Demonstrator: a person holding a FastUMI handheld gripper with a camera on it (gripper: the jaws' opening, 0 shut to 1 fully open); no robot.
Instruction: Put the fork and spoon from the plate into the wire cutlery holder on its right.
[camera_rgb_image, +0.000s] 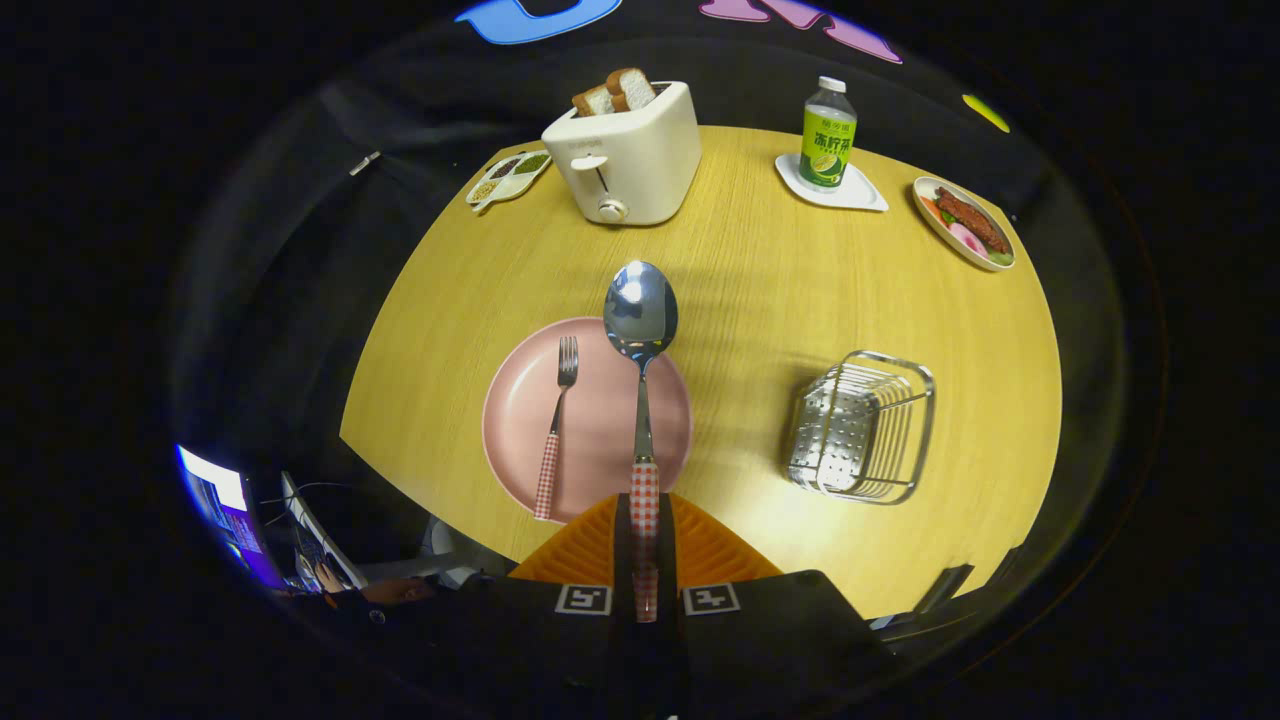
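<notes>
The jaws were clamped on the spoon, held above the plate where the fork lay, wire cutlery holder right

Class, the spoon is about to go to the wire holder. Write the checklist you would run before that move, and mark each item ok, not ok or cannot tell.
1. Hand-held gripper shut on the spoon handle: ok.
2. Spoon lifted off the pink plate: cannot tell.
3. Fork lying on the plate, apart from the spoon: ok.
4. Wire cutlery holder upright, right of the plate: ok.
5. Table bare between plate and holder: ok.
</notes>
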